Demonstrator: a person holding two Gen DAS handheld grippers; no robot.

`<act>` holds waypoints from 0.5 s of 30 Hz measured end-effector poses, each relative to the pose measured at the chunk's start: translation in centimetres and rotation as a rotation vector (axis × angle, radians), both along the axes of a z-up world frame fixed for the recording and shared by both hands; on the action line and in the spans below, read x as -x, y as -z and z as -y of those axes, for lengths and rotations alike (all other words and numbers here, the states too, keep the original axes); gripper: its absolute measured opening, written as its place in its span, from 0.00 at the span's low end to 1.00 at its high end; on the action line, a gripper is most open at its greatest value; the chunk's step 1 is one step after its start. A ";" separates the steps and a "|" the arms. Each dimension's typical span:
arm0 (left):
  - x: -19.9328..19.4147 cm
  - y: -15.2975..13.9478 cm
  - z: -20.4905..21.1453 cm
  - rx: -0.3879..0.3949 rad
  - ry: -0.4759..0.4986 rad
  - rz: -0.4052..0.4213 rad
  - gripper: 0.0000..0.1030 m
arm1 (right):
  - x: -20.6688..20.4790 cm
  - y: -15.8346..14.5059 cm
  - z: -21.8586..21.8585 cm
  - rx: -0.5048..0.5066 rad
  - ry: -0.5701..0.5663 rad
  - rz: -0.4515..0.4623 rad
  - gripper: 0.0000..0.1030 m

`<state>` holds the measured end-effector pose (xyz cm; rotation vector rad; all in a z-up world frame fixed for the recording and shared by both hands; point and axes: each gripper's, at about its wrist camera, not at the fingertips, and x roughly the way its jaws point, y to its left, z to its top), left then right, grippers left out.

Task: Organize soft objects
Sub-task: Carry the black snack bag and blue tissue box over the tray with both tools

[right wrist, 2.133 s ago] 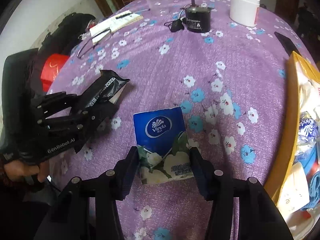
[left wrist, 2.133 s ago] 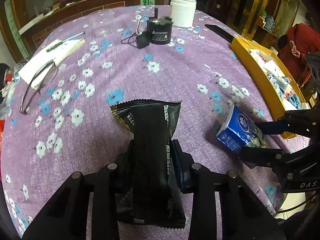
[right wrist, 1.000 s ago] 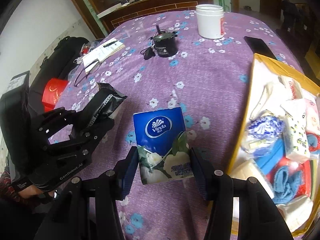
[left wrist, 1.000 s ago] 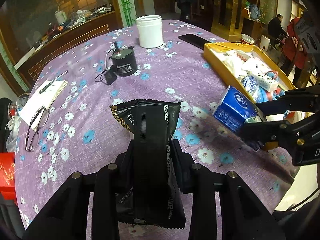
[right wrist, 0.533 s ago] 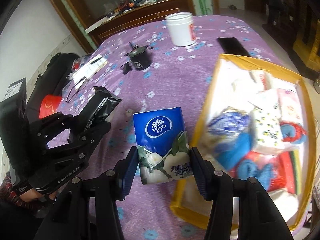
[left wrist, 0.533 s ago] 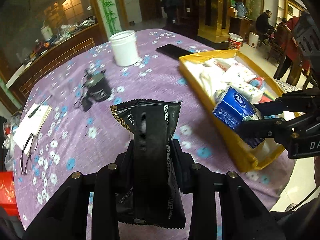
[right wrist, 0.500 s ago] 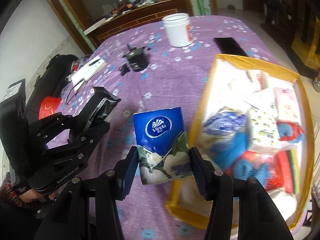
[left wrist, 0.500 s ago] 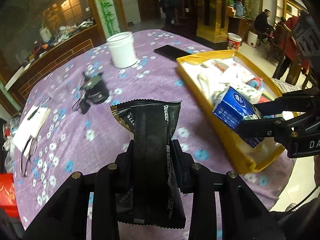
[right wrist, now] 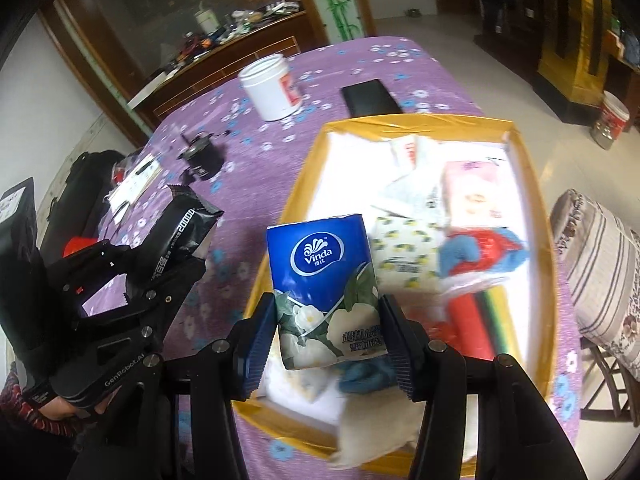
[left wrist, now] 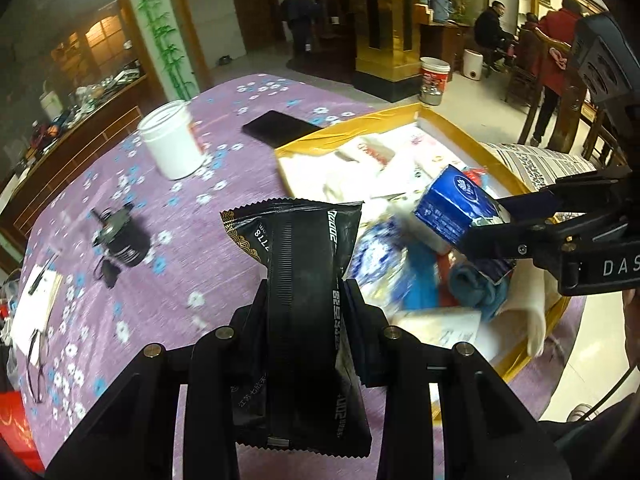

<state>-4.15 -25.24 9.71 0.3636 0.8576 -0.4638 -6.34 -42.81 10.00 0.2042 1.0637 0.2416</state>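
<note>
While the left gripper point(left wrist: 306, 308) clamps a black pouch point(left wrist: 300, 280) upright above the purple flowered tablecloth point(left wrist: 208, 168), the right gripper point(right wrist: 326, 320) clamps a blue tissue pack point(right wrist: 324, 284) over the yellow-rimmed box point(right wrist: 532, 216). Packs and cloths already fill the box, which sits at the table's edge. On the cloth stand a white jar point(right wrist: 270, 86), a black phone point(right wrist: 370, 98), a small black device point(left wrist: 122, 238) and a notepad point(left wrist: 34, 308). Beyond lie a wooden sideboard point(right wrist: 224, 52), tiled floor point(right wrist: 480, 68) and seated people point(left wrist: 492, 34).
</note>
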 end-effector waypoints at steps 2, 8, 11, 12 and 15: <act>-0.3 0.2 1.0 0.000 0.010 -0.003 0.30 | -0.2 0.1 0.6 0.008 0.007 -0.001 0.52; -1.2 0.7 3.7 0.001 0.035 -0.011 0.30 | -1.5 0.6 3.2 0.036 0.039 -0.023 0.52; -1.7 1.0 4.6 -0.002 0.042 -0.016 0.30 | -2.4 1.0 4.2 0.047 0.052 -0.032 0.52; -1.9 1.2 4.9 -0.004 0.043 -0.018 0.30 | -2.8 1.2 4.6 0.048 0.057 -0.038 0.52; -2.5 1.7 5.7 -0.005 0.043 -0.030 0.30 | -4.1 1.8 5.3 0.061 0.062 -0.048 0.52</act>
